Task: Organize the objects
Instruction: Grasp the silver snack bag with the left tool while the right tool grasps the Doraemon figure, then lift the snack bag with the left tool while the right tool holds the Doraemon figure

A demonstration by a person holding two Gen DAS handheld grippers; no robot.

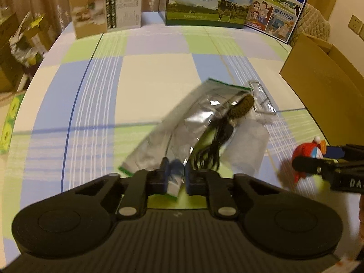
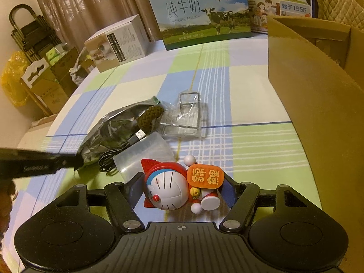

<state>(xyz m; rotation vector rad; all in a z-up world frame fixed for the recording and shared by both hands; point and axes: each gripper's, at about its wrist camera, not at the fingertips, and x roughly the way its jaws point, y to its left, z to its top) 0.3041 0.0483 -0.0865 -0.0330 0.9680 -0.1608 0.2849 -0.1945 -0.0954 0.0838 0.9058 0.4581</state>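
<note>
A crinkled silver foil bag [image 1: 200, 118] lies on the checked tablecloth [image 1: 145, 75], and my left gripper [image 1: 176, 176] is shut on its near corner. On and beside the bag rest a black USB cable [image 2: 134, 140], an olive braided cord [image 2: 151, 113] and a clear plastic cup [image 2: 145, 154]. A red and white cat figurine with an orange sign [image 2: 173, 188] sits between the pads of my right gripper [image 2: 183, 188], which is shut on it. In the left wrist view the same figurine [image 1: 315, 151] shows at the right, in the right gripper [image 1: 311, 158].
An open cardboard box [image 2: 307, 95] stands along the right side. A wire stand in clear wrap [image 2: 188, 116] lies behind the cup. Two milk cartons [image 2: 200, 16] and a white box [image 2: 116, 45] line the far edge. Boxes and bags crowd the floor at left.
</note>
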